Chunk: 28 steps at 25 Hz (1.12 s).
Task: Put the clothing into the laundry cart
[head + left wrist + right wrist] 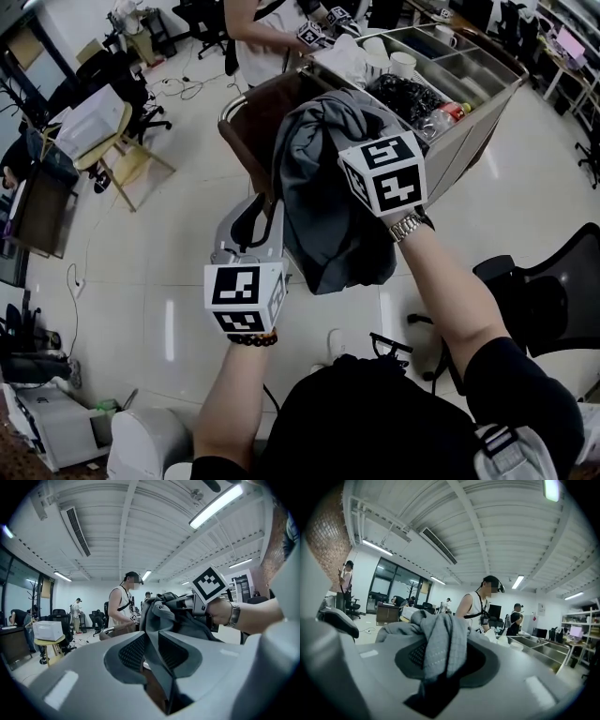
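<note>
A dark grey garment (pixel 328 216) hangs bunched between both grippers, above and in front of the brown laundry cart (pixel 246 111) with its chrome rim. My left gripper (pixel 271 214) is shut on the garment's left edge; in the left gripper view the cloth (pixel 157 620) runs down between the jaws. My right gripper (pixel 359 145), higher and to the right, is shut on the top of the garment; in the right gripper view a fold of grey cloth (pixel 440 641) is pinched between the jaws. The garment's lower part hangs free over the floor.
A metal trolley (pixel 487 103) with cups and dark items stands right behind the cart. A person in a white top (pixel 258 42) works at its far side. A black office chair (pixel 553 300) is at the right, a wooden chair (pixel 117 141) at the left.
</note>
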### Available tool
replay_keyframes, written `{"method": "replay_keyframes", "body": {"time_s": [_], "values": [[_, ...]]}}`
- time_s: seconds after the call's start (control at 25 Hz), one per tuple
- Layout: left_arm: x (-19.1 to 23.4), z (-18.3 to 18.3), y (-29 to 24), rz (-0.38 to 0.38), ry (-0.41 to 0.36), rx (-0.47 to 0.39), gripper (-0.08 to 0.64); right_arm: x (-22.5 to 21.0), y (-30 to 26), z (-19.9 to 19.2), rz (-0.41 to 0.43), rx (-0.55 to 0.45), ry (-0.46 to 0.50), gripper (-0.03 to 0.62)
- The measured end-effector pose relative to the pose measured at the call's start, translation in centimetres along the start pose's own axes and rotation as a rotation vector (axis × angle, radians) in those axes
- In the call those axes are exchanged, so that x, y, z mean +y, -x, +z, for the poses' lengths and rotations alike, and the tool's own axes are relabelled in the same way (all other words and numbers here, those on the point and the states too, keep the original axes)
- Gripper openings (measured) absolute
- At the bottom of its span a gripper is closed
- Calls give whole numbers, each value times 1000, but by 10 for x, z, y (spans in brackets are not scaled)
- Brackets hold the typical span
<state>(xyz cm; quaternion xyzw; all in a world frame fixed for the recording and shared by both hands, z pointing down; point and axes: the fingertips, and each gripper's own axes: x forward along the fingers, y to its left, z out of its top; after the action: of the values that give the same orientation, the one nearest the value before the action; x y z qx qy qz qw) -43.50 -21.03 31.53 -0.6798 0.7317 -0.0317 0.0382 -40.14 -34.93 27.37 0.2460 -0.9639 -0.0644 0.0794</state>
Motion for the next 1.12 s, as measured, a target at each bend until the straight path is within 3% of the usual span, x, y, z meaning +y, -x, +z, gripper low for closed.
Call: {"method": "replay_keyframes", "body": {"time_s": [0.28, 0.56, 0.72, 1.12], "values": [[6, -12, -31, 7, -3, 14, 89, -13, -39, -39, 47, 103, -14, 173], [14, -17, -41, 10, -19, 13, 89, -6, -52, -54, 118, 159, -49, 300], [15, -18, -43, 13, -13, 12, 89, -8, -51, -51, 122, 153, 14, 372], [12, -5, -28, -29, 5, -2, 89, -5, -23, -24, 72, 102, 19, 377]]}}
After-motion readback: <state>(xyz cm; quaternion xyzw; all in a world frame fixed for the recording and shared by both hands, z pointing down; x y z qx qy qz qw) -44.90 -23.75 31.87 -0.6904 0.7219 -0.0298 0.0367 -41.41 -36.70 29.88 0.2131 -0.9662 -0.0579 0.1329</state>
